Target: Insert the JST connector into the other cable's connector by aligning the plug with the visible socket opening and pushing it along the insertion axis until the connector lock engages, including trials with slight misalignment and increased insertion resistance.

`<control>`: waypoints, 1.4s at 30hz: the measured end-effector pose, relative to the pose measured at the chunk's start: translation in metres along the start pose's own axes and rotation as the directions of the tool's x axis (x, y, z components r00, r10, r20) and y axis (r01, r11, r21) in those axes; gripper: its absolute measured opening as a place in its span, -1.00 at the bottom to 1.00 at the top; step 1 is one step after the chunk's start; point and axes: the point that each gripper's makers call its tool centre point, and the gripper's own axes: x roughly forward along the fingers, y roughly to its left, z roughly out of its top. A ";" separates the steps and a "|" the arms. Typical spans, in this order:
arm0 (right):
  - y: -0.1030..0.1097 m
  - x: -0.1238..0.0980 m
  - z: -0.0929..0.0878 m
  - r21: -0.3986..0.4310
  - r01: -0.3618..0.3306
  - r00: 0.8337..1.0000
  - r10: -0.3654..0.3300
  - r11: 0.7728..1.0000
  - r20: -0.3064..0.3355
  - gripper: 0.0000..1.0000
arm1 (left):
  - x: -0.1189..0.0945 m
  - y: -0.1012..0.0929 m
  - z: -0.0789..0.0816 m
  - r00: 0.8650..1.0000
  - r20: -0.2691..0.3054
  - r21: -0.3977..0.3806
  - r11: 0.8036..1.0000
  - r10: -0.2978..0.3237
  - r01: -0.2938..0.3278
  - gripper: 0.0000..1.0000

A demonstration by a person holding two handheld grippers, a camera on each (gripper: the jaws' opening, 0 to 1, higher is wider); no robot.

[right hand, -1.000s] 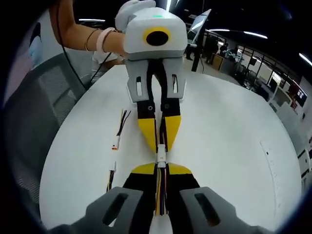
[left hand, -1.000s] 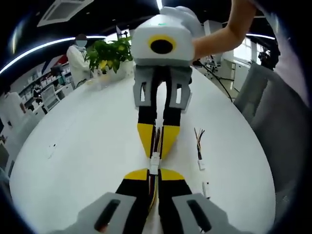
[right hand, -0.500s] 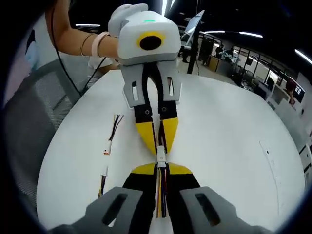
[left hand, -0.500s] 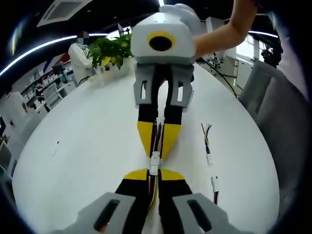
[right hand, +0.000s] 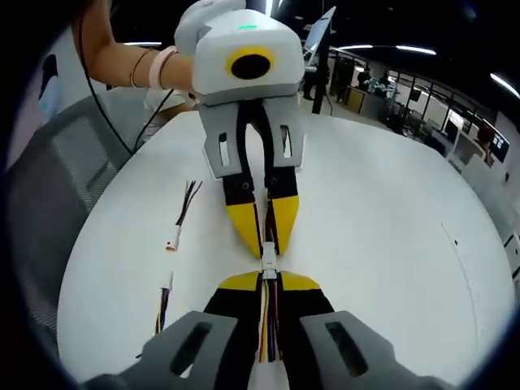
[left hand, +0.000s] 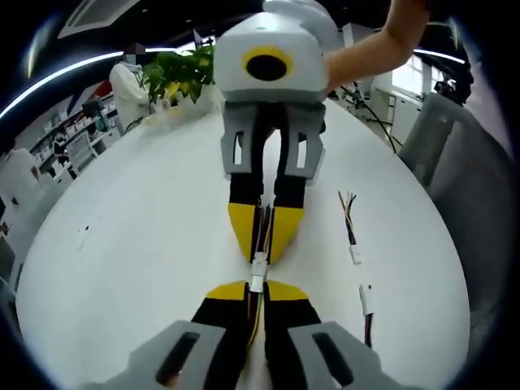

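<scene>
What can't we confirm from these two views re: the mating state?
- Lock engagement: the white connector joint is too small in either view to show a latch or seam.
- Grip points on both cables: hidden between the shut yellow tips of the left tongs and right tongs.
- Spare cables on the table: connector type too small to read.
</scene>
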 end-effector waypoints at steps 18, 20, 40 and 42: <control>0.001 0.002 -0.003 0.076 0.004 1.000 -0.005 0.997 0.014 -0.92 | 0.002 -0.001 -0.002 1.000 -0.005 -0.036 0.999 0.029 -0.029 -1.00; 0.002 0.003 -0.003 0.076 0.004 1.000 -0.005 0.997 0.014 -0.92 | 0.001 0.000 -0.002 1.000 -0.005 -0.048 0.998 0.031 -0.031 -1.00; -0.004 -0.003 -0.003 0.104 0.068 0.998 -0.068 0.992 0.000 -0.75 | -0.002 -0.001 -0.004 0.996 -0.024 -0.156 0.984 0.086 -0.088 -0.83; -0.004 -0.005 0.000 0.112 0.072 0.997 -0.074 0.991 0.009 -0.75 | -0.004 -0.002 -0.003 0.995 -0.028 -0.153 0.984 0.092 -0.095 -0.79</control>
